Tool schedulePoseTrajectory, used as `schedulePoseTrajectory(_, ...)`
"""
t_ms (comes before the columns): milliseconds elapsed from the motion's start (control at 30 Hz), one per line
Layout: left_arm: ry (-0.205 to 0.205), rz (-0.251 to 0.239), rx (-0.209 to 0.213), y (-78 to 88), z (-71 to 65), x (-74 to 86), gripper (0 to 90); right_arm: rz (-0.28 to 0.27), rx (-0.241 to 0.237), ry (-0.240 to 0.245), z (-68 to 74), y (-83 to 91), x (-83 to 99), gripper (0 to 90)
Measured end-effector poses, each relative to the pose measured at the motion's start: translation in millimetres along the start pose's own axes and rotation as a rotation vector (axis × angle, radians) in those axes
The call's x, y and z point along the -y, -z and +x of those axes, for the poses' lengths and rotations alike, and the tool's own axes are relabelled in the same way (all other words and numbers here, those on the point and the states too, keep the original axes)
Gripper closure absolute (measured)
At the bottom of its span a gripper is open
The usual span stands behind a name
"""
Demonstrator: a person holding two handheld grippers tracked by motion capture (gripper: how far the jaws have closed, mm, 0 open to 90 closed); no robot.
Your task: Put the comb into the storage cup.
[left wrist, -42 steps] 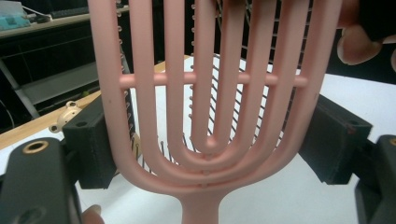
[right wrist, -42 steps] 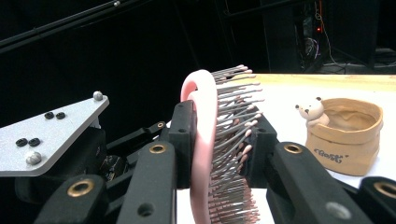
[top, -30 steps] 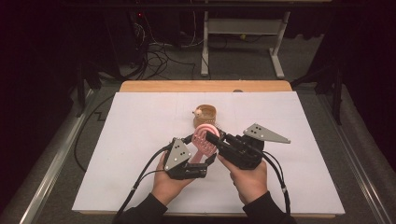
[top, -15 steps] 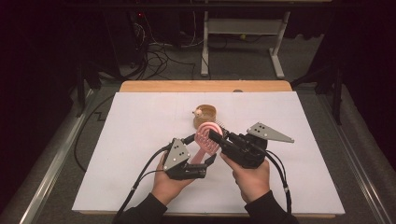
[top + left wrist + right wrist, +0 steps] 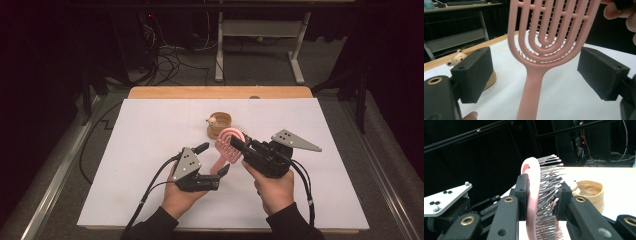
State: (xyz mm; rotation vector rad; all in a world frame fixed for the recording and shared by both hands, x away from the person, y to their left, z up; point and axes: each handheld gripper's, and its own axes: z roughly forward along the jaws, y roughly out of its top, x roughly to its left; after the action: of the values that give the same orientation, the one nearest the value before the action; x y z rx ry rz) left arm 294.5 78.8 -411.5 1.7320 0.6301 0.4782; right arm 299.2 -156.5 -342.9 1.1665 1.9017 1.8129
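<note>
Overhead light falls brightly on the white desk (image 5: 150, 150) while the surrounding room stays dark, and both gripper views blur softly up close.

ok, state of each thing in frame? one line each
hairbrush: off the table, head clamped, handle free between the left jaws.
right gripper: shut on the brush head, bristles against one pad.
left gripper: open, jaws just widened, pads clear of the handle.
small tan bowl: upright on the white table, bear figure at its rim, untouched.
</note>
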Motion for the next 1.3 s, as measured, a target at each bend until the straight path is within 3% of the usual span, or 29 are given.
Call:
schedulePoseTrajectory(333, 0.032, 0.007, 0.004, 0.4, 7.0, 2.8, 12.7, -0.010, 0.029, 0.009, -9.2, 9.7, -2.8, 71.8)
schedulePoseTrajectory(567, 0.049, 0.050, 0.010, 1.2, 13.7, 7.1, 5.8, -0.001, 0.057, 0.025, -17.8, 16.8, -5.0, 71.7)
schedulePoseTrajectory(867, 0.079, 0.063, -0.018, 23.3, 37.7, 17.4, 0.0, -0.013, 0.077, 0.031, -27.3, 23.9, -6.1, 71.6)
schedulePoseTrajectory(1200, 0.094, 0.073, -0.038, 52.3, 59.2, 29.3, 0.0, -0.021, 0.094, 0.049, -33.6, 27.9, -9.3, 71.5)
schedulePoseTrajectory(1300, 0.063, 0.077, -0.074, 60.6, 64.3, 37.2, 0.0, -0.028, 0.100, 0.051, -35.7, 30.2, -10.3, 71.5)
